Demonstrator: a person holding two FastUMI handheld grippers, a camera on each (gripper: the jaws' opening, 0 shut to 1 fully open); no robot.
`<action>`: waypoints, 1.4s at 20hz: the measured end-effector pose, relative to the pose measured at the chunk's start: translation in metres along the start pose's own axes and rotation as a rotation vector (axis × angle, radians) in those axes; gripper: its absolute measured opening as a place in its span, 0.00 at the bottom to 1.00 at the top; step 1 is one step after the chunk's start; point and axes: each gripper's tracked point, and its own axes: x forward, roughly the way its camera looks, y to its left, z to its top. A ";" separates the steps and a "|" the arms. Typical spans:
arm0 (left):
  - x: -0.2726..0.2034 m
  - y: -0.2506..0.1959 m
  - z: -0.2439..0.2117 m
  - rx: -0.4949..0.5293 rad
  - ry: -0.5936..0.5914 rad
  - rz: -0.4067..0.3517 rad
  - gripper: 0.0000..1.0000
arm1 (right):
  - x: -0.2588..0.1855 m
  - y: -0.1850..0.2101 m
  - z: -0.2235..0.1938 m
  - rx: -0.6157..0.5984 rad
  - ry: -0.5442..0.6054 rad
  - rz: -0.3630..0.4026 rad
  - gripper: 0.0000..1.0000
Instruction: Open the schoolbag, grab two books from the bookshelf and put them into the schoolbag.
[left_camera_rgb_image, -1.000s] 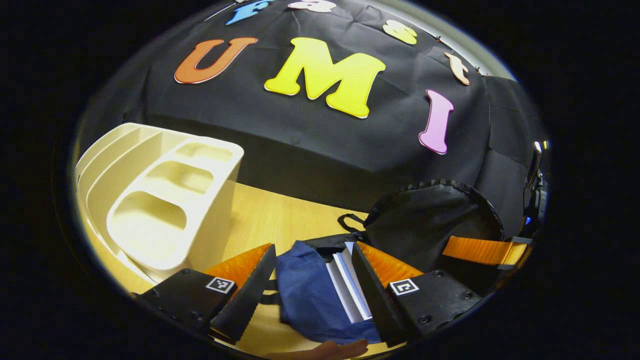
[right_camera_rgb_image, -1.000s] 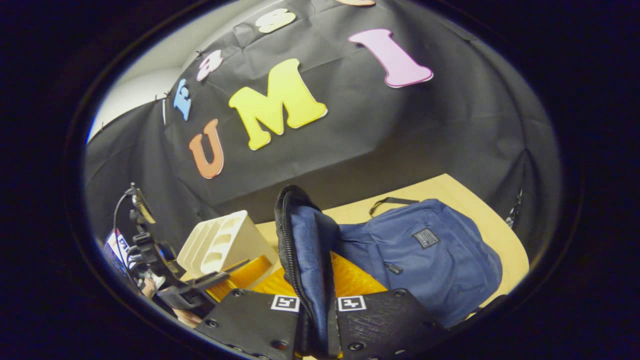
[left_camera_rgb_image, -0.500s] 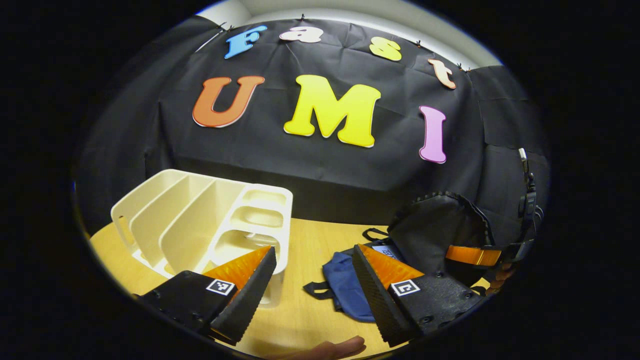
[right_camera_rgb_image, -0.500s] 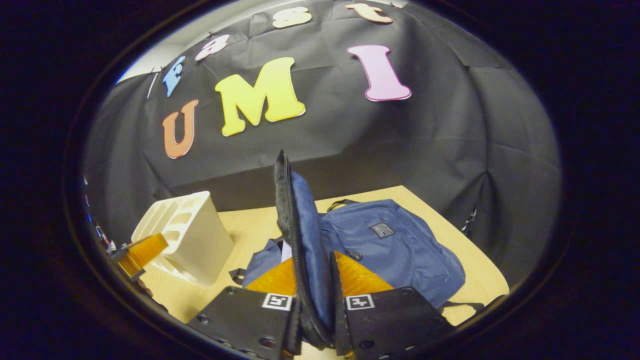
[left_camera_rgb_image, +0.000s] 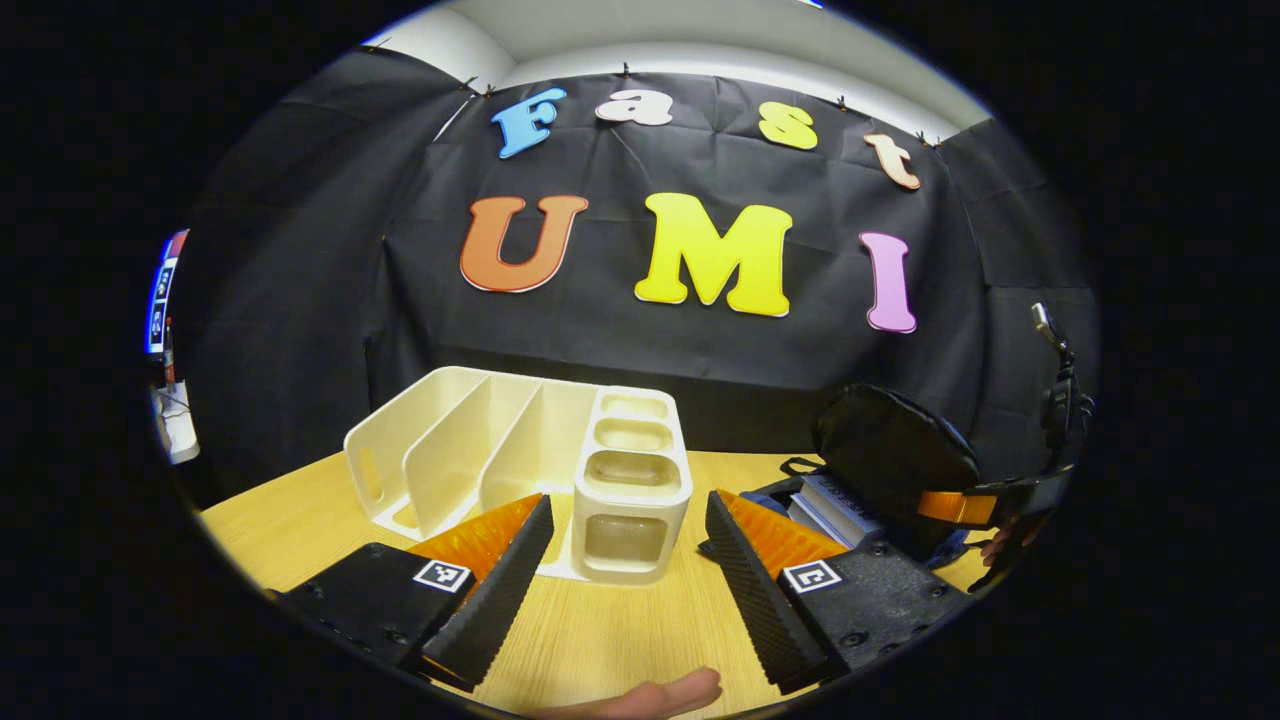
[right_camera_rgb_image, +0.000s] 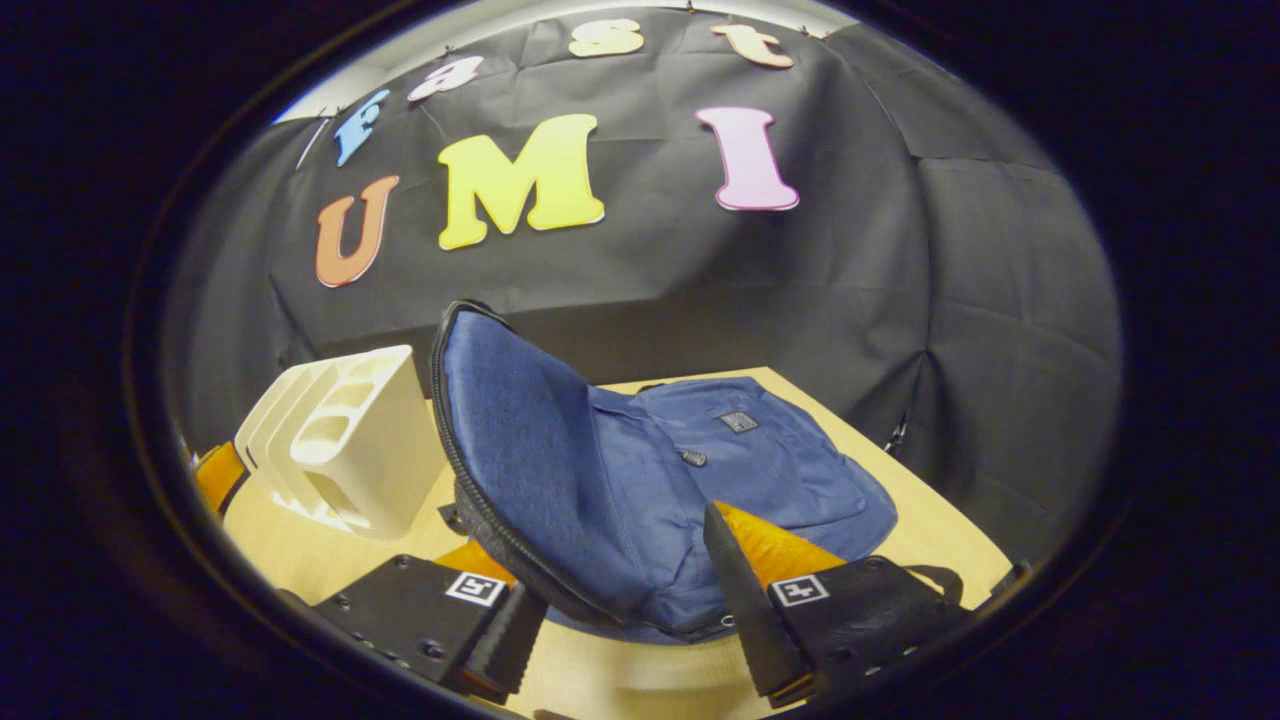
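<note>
right gripper (right_camera_rgb_image: 620, 610) jaws now spread, schoolbag (right_camera_rgb_image: 700, 480) flap let go

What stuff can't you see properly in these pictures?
- How many books are in the schoolbag: in the left gripper view the raised flap and a finger of the left gripper cover most of them; in the right gripper view the flap hides the inside.
- The bookshelf slots' floors: its own dividers hide them.
- The small patch on the schoolbag: too small.
</note>
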 end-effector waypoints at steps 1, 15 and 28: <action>-0.005 0.006 -0.002 0.005 0.006 0.016 0.98 | -0.005 0.000 -0.002 -0.006 0.001 -0.007 0.83; -0.097 -0.020 0.078 0.020 -0.118 0.025 0.98 | -0.151 0.025 0.033 0.001 -0.217 0.069 0.94; -0.125 -0.024 0.066 0.074 -0.032 0.000 0.98 | -0.254 0.030 0.039 -0.108 -0.359 0.169 0.96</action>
